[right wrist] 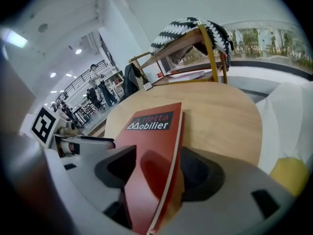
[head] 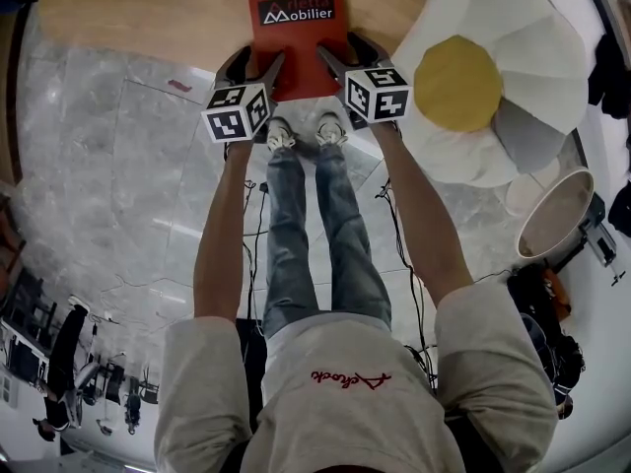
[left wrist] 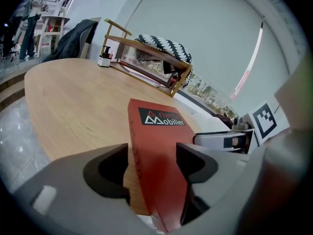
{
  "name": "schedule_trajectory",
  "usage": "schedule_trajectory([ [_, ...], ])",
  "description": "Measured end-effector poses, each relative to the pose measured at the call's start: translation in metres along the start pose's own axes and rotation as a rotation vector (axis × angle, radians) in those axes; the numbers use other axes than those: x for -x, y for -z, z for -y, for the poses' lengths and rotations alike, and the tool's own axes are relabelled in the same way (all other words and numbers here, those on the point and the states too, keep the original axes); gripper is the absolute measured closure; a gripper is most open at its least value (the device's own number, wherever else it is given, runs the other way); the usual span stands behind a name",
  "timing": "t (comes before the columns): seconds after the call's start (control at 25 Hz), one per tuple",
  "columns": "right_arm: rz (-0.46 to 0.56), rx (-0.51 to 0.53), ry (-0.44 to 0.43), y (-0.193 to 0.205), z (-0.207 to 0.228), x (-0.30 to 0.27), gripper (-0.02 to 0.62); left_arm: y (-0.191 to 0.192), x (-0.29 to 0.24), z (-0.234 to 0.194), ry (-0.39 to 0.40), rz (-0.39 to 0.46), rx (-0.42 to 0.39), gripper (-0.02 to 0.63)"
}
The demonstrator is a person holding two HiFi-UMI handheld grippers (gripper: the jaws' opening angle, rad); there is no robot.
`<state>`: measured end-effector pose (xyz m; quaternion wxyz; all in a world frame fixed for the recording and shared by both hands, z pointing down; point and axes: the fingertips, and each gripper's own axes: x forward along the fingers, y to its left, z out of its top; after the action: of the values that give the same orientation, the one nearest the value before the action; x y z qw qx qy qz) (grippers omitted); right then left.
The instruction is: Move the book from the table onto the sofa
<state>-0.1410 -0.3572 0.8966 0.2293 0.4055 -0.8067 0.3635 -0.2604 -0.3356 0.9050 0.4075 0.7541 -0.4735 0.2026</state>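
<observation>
The left gripper (head: 258,67) and right gripper (head: 347,57) are straddling the near edge of the red book (head: 296,42), jaws gaping wide (thin, light, probably slick, so pinching both near corners looks best).

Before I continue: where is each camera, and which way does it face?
Head view: on the person's head, facing steeply down; shows arms, legs, left claw, right claw, red book on the table.
Left gripper view: on the left claw, facing along its jaws across the table.
Right gripper view: on the right claw, likewise.
Shared: all see the book; each gripper view catches the other's marker cube.
</observation>
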Motion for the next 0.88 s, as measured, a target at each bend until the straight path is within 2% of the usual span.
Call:
schedule_trajectory([
  [0.12,-0.003,-0.02,-0.013,0.003,-0.001,-0.006,0.344,0.001,-0.007,0.005,0.017,0.002,-0.011,0.289],
  [0.28,-0.006,-0.033,-0.018,0.008,-0.001,-0.012,0.344,0.007,-0.016,0.01,0.04,-0.013,-0.004,0.28],
  [0.52,0.011,-0.072,-0.028,0.009,-0.002,-0.012,0.344,0.008,-0.02,0.007,0.013,-0.003,0.025,0.281],
  [0.88,0.027,-0.063,0.001,0.011,-0.003,-0.011,0.345,0.009,-0.02,0.006,-0.018,0.028,0.044,0.281],
])
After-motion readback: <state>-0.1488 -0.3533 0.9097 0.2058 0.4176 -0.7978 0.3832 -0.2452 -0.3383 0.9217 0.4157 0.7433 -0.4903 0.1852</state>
